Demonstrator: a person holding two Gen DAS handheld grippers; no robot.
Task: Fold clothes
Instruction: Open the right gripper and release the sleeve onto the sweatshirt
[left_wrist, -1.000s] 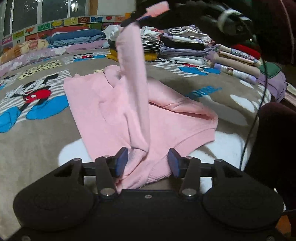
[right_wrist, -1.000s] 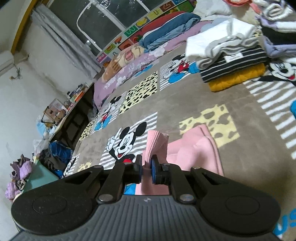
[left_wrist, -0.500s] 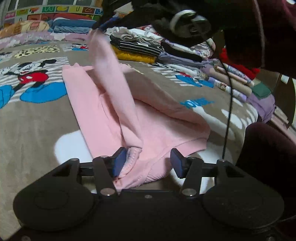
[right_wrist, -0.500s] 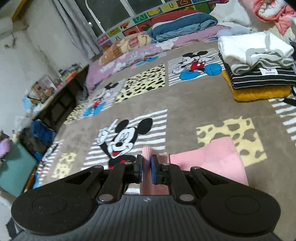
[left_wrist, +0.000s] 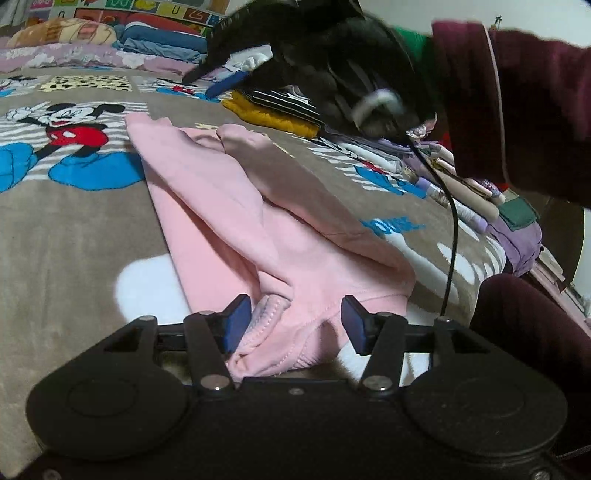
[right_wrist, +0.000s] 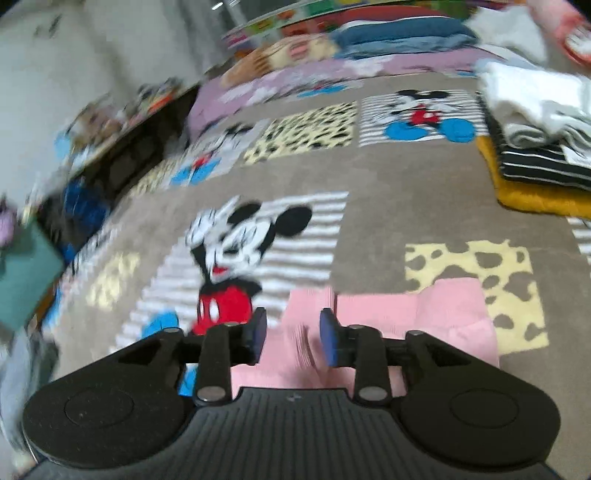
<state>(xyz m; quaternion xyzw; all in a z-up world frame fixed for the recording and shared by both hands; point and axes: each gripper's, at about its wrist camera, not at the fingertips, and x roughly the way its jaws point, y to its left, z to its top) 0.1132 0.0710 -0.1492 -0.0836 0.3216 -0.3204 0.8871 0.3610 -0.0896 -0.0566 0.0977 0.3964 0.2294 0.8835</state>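
**Pink top mid-fold, right tool letting go of the sleeve**

Blanket (left_wrist: 74, 236) with cartoon-mouse panels is filling both frames; stacks of folded clothes (left_wrist: 273, 110) are sitting upper centre to right in the left wrist view.

Pink garment (left_wrist: 236, 221) is lying across centre frame on the blanket, one sleeve (left_wrist: 295, 184) folded diagonally over the body, hem bunching at lower centre. Judging it light, soft, limp fleece: it is going to sag and crease wherever unsupported, not slippery, not fragile. Best holds look like the ribbed cuff or the stitched hem, where the cloth is doubled.

Right gripper (right_wrist: 291, 334) is pointing down over the cuff end, lower centre of its blurred view. Its jaws have just been opening; pink cloth is sitting between the pads, no longer pinched.

Left gripper (left_wrist: 291, 321) is angling down at the hem, jaws standing apart, hem between them, left pad touching the fold, right pad clear.

A dark red sleeve (left_wrist: 517, 103) is reaching across upper right.
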